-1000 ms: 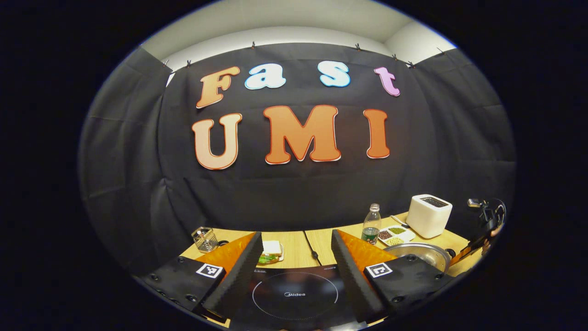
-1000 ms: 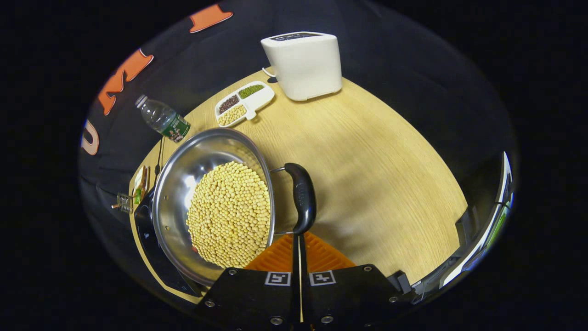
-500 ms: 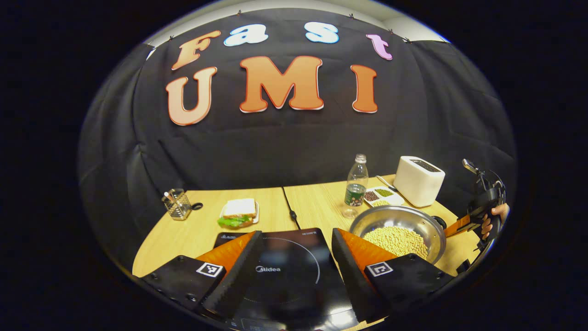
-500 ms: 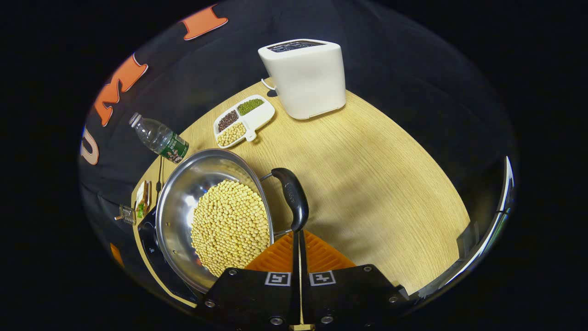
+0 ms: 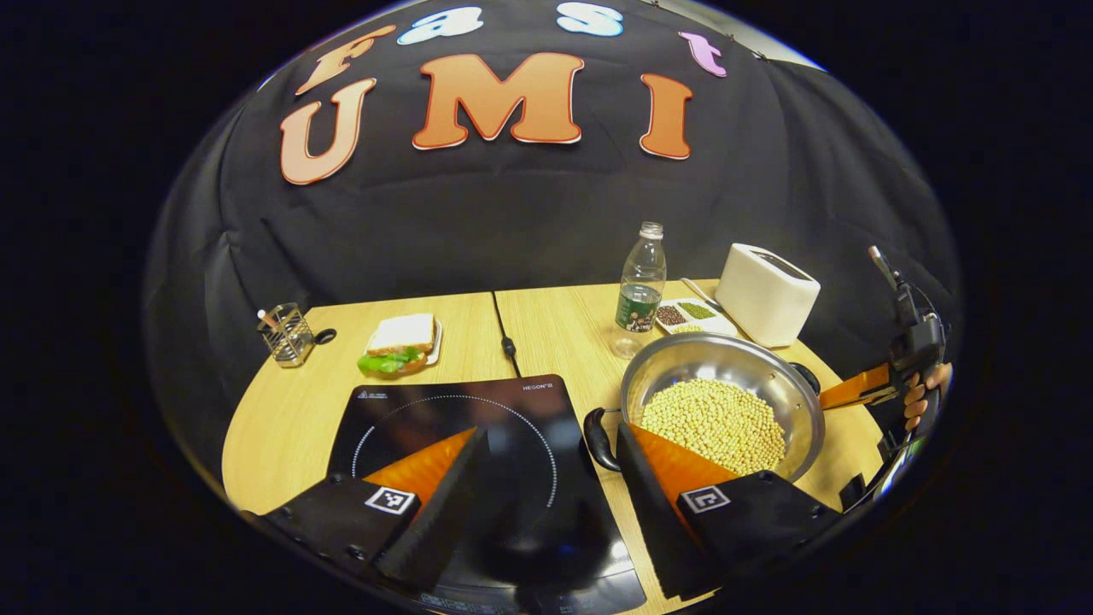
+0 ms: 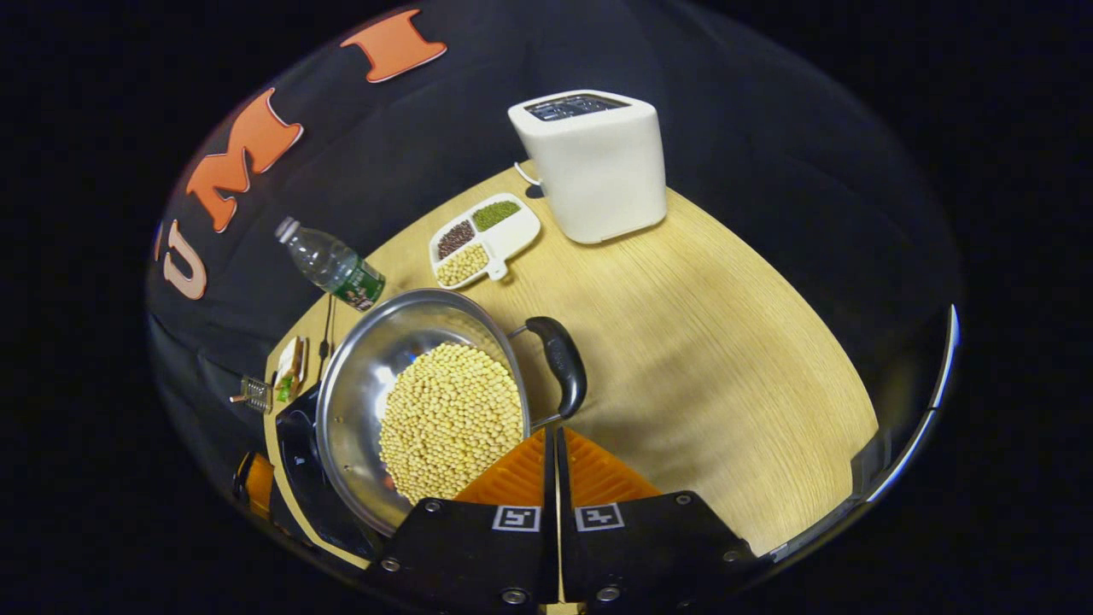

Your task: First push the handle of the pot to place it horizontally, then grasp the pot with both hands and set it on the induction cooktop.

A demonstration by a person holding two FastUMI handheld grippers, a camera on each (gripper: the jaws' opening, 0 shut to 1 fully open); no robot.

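Currently, round steel pot (image 5: 722, 401) of yellow beans sits on wood-grain desk (image 6: 700, 342), beside glossy black cooktop (image 5: 478, 436). Left hand-held gripper (image 5: 546, 478): ribbed fingers apart. Right hand-held gripper (image 6: 553, 440): fingers together, just short of curved black handle (image 6: 559, 363).

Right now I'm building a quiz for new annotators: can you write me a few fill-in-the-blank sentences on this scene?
1. The pot is filled with pale yellow ____.
2. The pot stands on the table, not yet on the ____.
3. The fingers of the left gripper are spread ____.
4. The white appliance behind the divided dish is a ____.

Missing words: beans; induction cooktop; open; toaster
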